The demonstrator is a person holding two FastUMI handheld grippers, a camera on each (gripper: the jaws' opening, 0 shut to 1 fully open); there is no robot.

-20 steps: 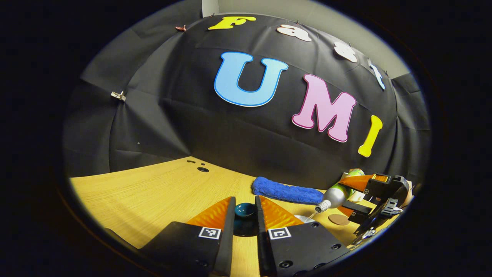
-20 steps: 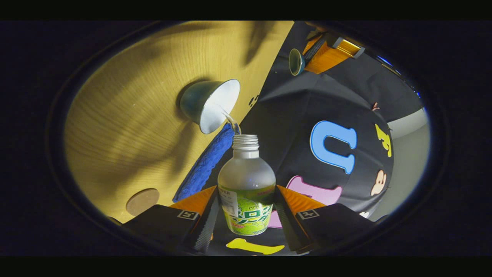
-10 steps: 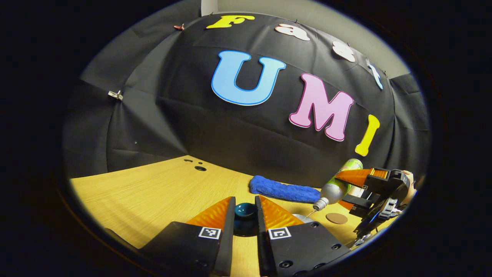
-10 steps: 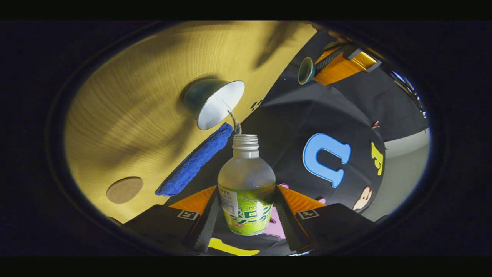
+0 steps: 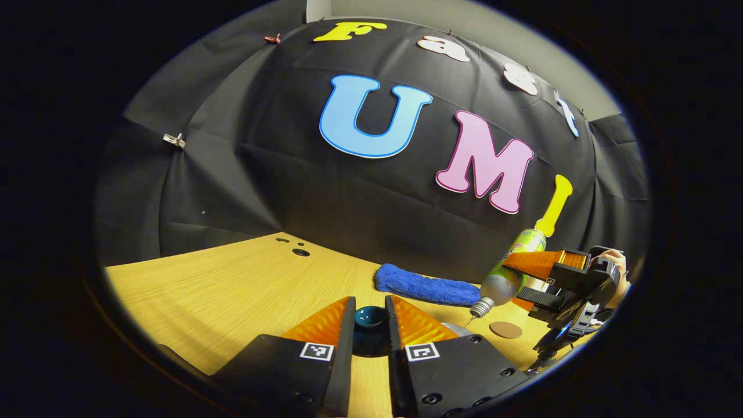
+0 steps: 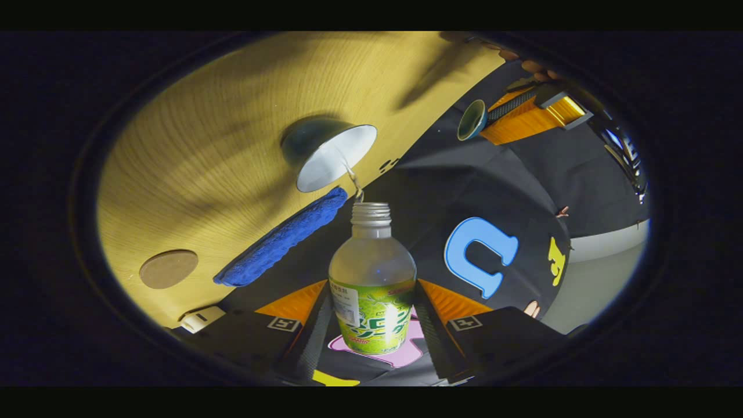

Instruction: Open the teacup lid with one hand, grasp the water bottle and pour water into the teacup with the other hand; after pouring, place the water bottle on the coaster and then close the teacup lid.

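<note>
Right gripper (image 6: 371,316) tilted steeply (fingers clamped); left gripper (image 5: 370,325) level, likewise clamped.

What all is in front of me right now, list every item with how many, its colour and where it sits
Clear plastic water bottle with green label: 1, tilted, pouring a thin stream into the teacup.
Dark teal teacup, white inside: 1, on the table, lid off.
Dark teal teacup lid: 1, held off the cup.
Round brown coaster: 1, bare, on the table.
Blue folded cloth: 1, by the table's back edge.
Light wooden table: 1.
Left gripper: shut on the lid.
Right gripper: shut on the bottle.
Hand: behind the right gripper.
</note>
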